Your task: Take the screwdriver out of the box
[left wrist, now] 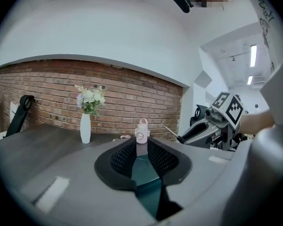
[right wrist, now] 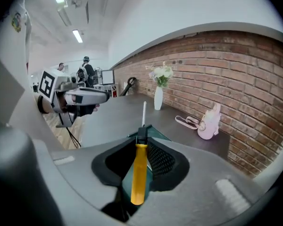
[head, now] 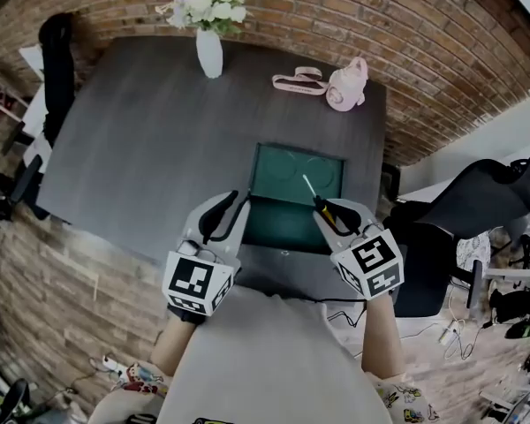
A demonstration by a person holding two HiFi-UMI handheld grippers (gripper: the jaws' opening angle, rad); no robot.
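The screwdriver (right wrist: 138,173) lies lengthwise in the right tongs (right wrist: 139,160), which are clamped on its yellow handle, with the metal shaft pointing out past the jaw tips. In the head view it is held over the open green box (head: 278,223), which stands close to the worktop's (head: 141,148) near edge, toward the right end. The left tongs (head: 232,203) hover just left of the box, partly apart with nothing between them. A broad stretch of dark worktop runs left of and behind the box. Along the far edge, by the brick wall (head: 424,34), stand a white vase (head: 209,53) and a small pink item (head: 347,87) with a strap, both well apart from the box. An office chair (head: 486,197) stands beyond the right edge.
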